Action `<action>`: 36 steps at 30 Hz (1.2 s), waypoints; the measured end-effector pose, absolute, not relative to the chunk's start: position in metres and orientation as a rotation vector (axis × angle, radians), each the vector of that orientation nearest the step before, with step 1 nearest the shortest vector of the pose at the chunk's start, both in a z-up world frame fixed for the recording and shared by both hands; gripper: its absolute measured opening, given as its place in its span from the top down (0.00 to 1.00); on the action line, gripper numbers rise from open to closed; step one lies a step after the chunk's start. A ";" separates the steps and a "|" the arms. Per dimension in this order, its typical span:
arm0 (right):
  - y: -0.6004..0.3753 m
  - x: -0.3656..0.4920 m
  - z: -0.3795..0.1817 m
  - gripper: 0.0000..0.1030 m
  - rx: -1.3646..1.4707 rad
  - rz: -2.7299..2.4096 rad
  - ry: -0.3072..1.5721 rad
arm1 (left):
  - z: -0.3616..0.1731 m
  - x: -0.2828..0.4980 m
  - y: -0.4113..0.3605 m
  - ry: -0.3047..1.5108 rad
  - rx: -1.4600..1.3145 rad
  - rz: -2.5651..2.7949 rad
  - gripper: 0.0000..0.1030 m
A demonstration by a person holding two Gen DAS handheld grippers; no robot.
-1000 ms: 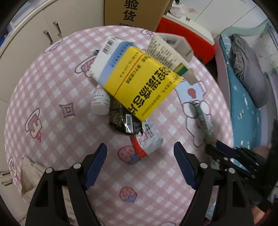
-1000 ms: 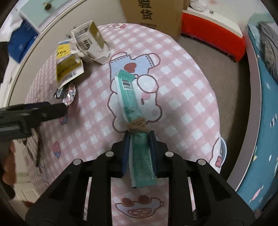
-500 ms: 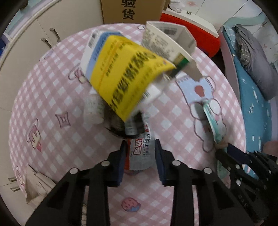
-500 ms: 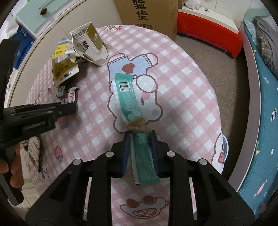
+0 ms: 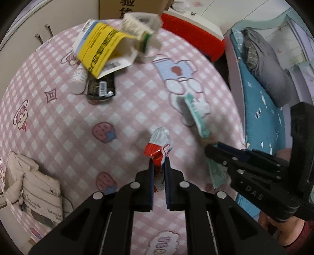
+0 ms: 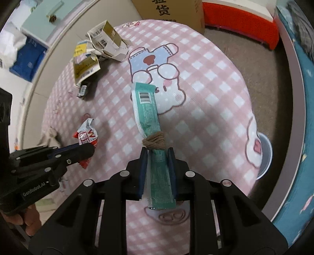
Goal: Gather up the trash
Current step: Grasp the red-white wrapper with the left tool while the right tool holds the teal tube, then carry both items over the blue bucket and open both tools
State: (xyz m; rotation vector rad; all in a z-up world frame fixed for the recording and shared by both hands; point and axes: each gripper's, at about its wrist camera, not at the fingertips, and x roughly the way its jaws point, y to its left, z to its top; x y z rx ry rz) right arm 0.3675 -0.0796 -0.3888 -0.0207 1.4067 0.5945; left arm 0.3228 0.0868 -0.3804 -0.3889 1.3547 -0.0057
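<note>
Trash split between two grips over the round table with its pink checked cloth. Red-and-silver snack wrapper pinched in the left gripper, jaws just closed down onto it, crumpled top sticking out past the blue pads, lifted clear of the cloth near the middle of the table. Same wrapper seen from the right wrist view, poking out of the left gripper toward the table's left edge. Teal sachet clamped in the right gripper, jaws pressed against its lower half, barcode end pointing away over the cartoon bear print, a brown knot of twine wrapped round it just above the pads. Right gripper visible from the left wrist view too, at the table's right edge, teal sachet angling up out of it. Still lying at the far edge: yellow-and-blue medicine box torn open, white carton leaning against it, small white bottle and dark foil packet just beside and partly under the box. Crumpled paper bag at the near left edge. Beyond the table, cardboard box, red bin, bed with blue sheet.
</note>
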 end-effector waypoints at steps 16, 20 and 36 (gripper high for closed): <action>-0.167 0.376 -0.345 0.89 0.137 0.602 1.343 | -0.318 0.335 0.000 1.258 -0.318 -0.060 0.92; -0.151 0.369 -0.372 0.89 0.118 0.628 1.400 | -0.325 0.329 0.005 1.287 -0.285 -0.003 0.92; -0.103 0.355 -0.390 0.81 -0.211 0.545 1.347 | -0.358 0.325 0.044 1.358 -0.301 0.030 0.92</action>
